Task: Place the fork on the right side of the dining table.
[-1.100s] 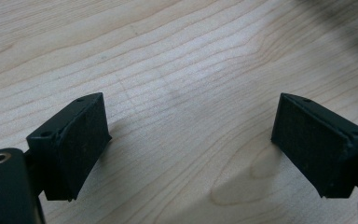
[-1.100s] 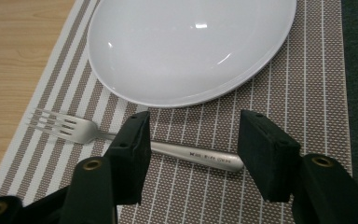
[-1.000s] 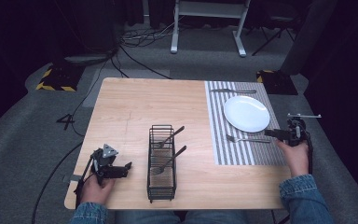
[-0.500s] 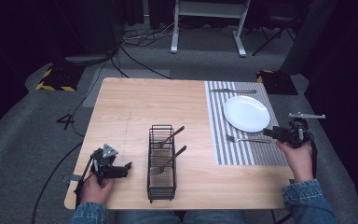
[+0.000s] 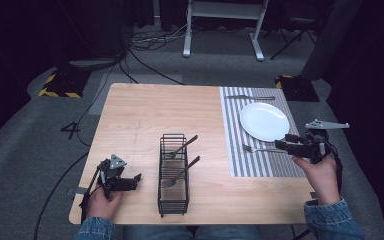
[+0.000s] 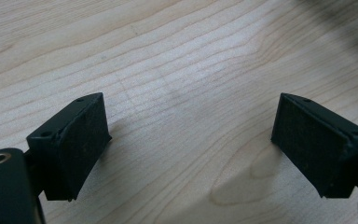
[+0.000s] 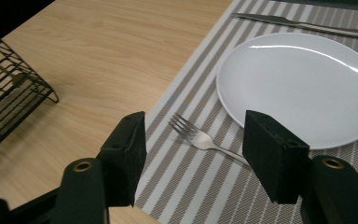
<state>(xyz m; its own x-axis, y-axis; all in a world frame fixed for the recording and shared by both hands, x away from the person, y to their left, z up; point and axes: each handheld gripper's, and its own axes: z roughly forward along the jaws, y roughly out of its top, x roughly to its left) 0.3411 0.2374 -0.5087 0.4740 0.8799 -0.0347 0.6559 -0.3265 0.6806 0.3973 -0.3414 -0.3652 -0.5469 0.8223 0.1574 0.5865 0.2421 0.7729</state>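
Observation:
A silver fork [image 5: 260,149] [image 7: 204,139] lies on the striped placemat [image 5: 240,160] [image 7: 205,186] just in front of the white plate [image 5: 264,121] [image 7: 298,84]. My right gripper [image 5: 284,144] [image 7: 193,156] is open at the fork's handle end, with the handle running between its jaws and neither pad touching it. A knife [image 5: 250,97] [image 7: 303,25] lies on the mat beyond the plate. My left gripper [image 5: 136,179] [image 6: 191,144] stays open low over bare wood at the table's front left, nothing between its jaws.
A black wire caddy [image 5: 172,175] [image 7: 4,93] stands at the table's front middle with two utensils [image 5: 182,170] leaning in it. The wooden table [image 5: 145,115] has open room at its left and back. Cables cross the dark floor beyond the far edge.
My right gripper has drawn back to the right, away from the fork, and the fork stays lying on the mat. My left gripper has not moved.

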